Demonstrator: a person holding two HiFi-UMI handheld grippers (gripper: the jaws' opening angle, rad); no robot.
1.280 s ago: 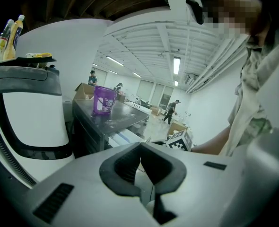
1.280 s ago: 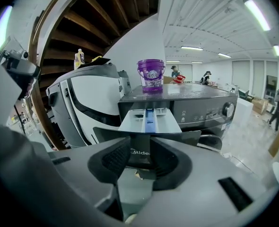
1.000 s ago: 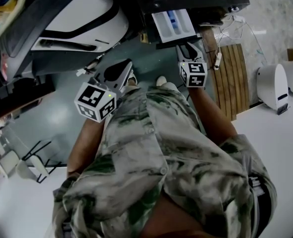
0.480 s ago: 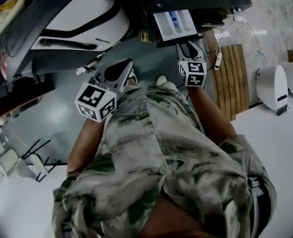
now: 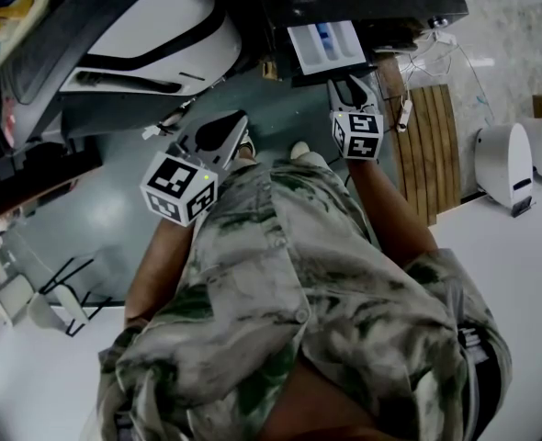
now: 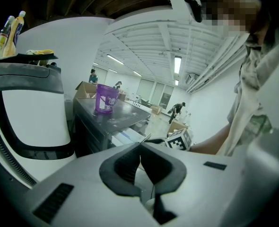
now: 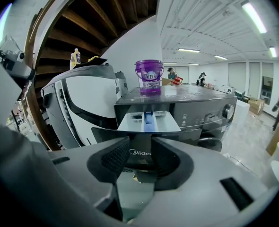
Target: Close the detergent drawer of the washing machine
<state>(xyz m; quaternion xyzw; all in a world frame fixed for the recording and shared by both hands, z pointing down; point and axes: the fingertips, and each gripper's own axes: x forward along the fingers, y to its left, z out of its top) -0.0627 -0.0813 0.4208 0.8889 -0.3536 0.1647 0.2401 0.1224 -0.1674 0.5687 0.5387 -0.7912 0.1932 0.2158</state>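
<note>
The dark washing machine (image 7: 203,109) stands ahead with its white detergent drawer (image 7: 149,122) pulled out; a blue insert runs down the drawer's middle. From above, the drawer (image 5: 324,44) juts from the machine's front. My right gripper (image 7: 140,148) is open, its jaws having just opened a little. The drawer's dark front panel shows through the gap just ahead of the tips, and nothing is gripped. In the head view the right gripper (image 5: 349,88) sits right below the drawer's front. My left gripper (image 6: 140,146) is shut on nothing and hangs to the left (image 5: 223,134), away from the machine.
A purple bucket (image 7: 149,77) stands on top of the washing machine. A large white appliance (image 5: 152,44) stands to its left. A wooden pallet (image 5: 432,136) lies on the floor at right, beside a white table (image 5: 519,274) that carries a white device (image 5: 505,159).
The right gripper has edged slightly toward the machine, and the drawer looks pushed in a touch. The left gripper has kept still.
</note>
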